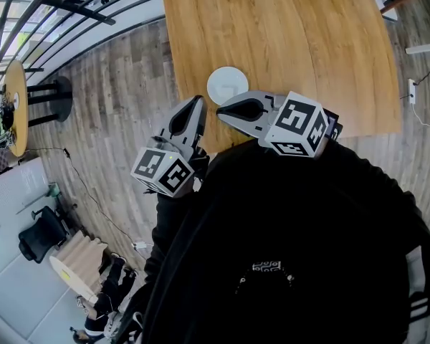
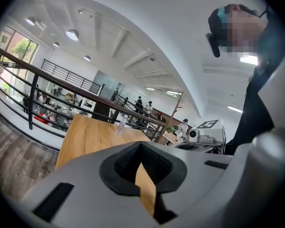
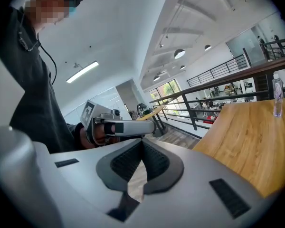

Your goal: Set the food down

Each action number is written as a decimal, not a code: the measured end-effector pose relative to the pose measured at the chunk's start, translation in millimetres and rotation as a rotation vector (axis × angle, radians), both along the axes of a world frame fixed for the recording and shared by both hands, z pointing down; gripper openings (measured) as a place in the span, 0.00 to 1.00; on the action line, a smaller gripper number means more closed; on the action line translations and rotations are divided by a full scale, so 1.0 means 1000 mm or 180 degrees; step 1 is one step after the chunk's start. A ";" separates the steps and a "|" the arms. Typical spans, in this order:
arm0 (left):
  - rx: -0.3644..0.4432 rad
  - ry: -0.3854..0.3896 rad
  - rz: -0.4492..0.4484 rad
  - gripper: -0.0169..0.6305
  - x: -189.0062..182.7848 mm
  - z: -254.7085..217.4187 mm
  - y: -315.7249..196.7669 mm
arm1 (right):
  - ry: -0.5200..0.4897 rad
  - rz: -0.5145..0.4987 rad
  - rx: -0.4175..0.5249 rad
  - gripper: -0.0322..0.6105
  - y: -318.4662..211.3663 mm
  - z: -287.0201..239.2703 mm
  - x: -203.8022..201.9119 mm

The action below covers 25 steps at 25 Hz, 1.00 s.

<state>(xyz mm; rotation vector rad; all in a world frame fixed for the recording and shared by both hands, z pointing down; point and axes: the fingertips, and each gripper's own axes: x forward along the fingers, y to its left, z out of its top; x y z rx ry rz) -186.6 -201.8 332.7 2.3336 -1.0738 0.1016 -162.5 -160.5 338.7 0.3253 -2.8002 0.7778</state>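
Note:
No food shows in any view. A white round plate (image 1: 227,84) lies on the wooden table (image 1: 287,34) near its front edge. My left gripper (image 1: 196,101) is held just before that edge, left of the plate, jaws shut on nothing. My right gripper (image 1: 221,110) points left, its tip just below the plate, also shut and empty. In the left gripper view the gripper (image 2: 141,145) has its pads together, with the table (image 2: 90,134) beyond. In the right gripper view the gripper (image 3: 143,143) is shut too, and the left gripper (image 3: 121,126) is straight ahead.
A clear plastic bottle (image 3: 277,100) stands far out on the table (image 3: 247,137); it also shows as a bottle (image 2: 118,126) in the left gripper view. Wood floor (image 1: 122,99) and a railing (image 1: 79,20) lie to the left. A small round table (image 1: 14,106) stands at far left.

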 end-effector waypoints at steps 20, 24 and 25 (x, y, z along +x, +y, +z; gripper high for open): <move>-0.0009 -0.0045 -0.0010 0.02 -0.008 0.001 0.013 | 0.0127 0.0057 -0.0056 0.08 -0.002 0.016 -0.009; -0.0021 -0.0056 0.0001 0.02 -0.008 0.003 0.014 | 0.0129 0.0031 -0.0060 0.08 -0.001 0.017 -0.012; -0.0029 -0.0059 0.0000 0.02 -0.009 0.005 0.014 | 0.0127 0.0027 -0.0063 0.08 -0.001 0.017 -0.012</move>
